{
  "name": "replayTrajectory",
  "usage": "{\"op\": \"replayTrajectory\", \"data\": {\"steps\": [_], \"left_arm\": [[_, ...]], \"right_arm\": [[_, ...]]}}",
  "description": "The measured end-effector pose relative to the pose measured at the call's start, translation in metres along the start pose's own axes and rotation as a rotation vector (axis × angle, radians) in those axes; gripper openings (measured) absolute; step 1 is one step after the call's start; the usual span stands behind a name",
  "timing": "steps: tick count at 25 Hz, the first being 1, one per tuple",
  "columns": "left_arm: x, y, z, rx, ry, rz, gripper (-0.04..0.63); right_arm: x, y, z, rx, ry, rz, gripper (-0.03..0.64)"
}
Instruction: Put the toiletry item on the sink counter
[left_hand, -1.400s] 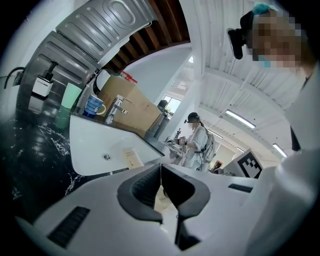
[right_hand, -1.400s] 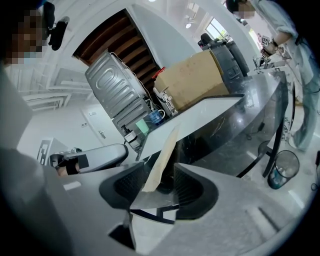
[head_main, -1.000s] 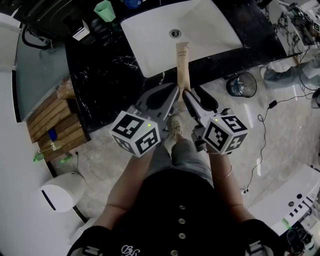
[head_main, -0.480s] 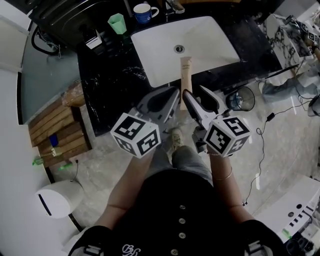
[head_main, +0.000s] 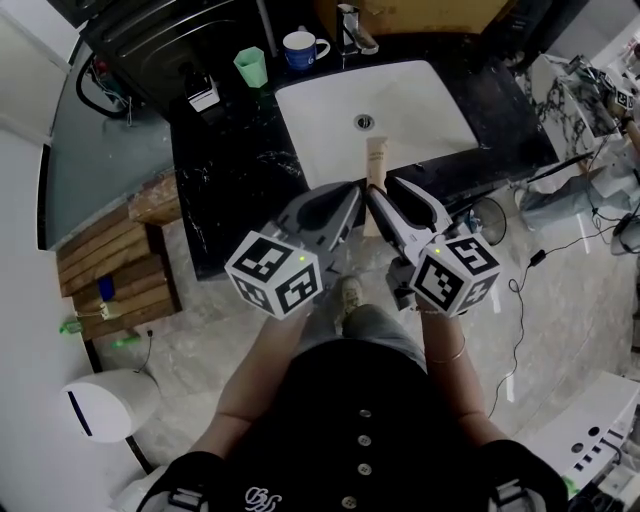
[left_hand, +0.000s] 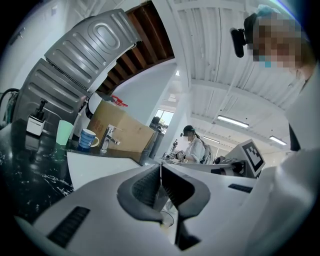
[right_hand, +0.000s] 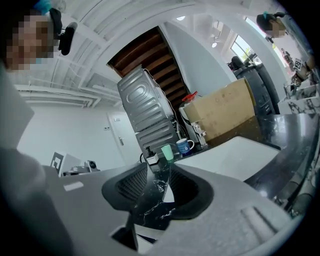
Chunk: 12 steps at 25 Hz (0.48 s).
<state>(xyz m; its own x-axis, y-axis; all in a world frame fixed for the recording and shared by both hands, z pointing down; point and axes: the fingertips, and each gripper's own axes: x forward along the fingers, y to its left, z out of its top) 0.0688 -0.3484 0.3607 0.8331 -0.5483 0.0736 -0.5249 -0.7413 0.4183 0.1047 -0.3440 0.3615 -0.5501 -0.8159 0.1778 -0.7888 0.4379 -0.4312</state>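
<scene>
Over sink (head_main: 310, 110) near rim, beige tube (head_main: 375, 160) unmoved between grippers; left gripper (left_hand: 160, 166) pressed together, empty; right gripper (right_hand: 158, 170) jaws apart, empty, closing from earlier widest spread.

left gripper (left_hand: 160, 169) jaws pressed together, nothing between them. beyond them, a white sink (left_hand: 100, 167) set in the dark worktop (left_hand: 25, 175). along the back: soap bottle (left_hand: 36, 122), green cup (left_hand: 64, 132), blue mug (left_hand: 89, 138), tap (left_hand: 107, 138), with a cardboard box (left_hand: 125, 131) behind.
</scene>
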Motion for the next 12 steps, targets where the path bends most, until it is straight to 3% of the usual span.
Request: {"op": "replayTrajectory", "data": {"steps": [12], "left_arm": [[0.004, 0.0, 0.017, 0.011, -0.055, -0.004, 0.017]], "right_arm": [[0.004, 0.01, 0.019, -0.064, -0.036, 0.057, 0.009]]}}
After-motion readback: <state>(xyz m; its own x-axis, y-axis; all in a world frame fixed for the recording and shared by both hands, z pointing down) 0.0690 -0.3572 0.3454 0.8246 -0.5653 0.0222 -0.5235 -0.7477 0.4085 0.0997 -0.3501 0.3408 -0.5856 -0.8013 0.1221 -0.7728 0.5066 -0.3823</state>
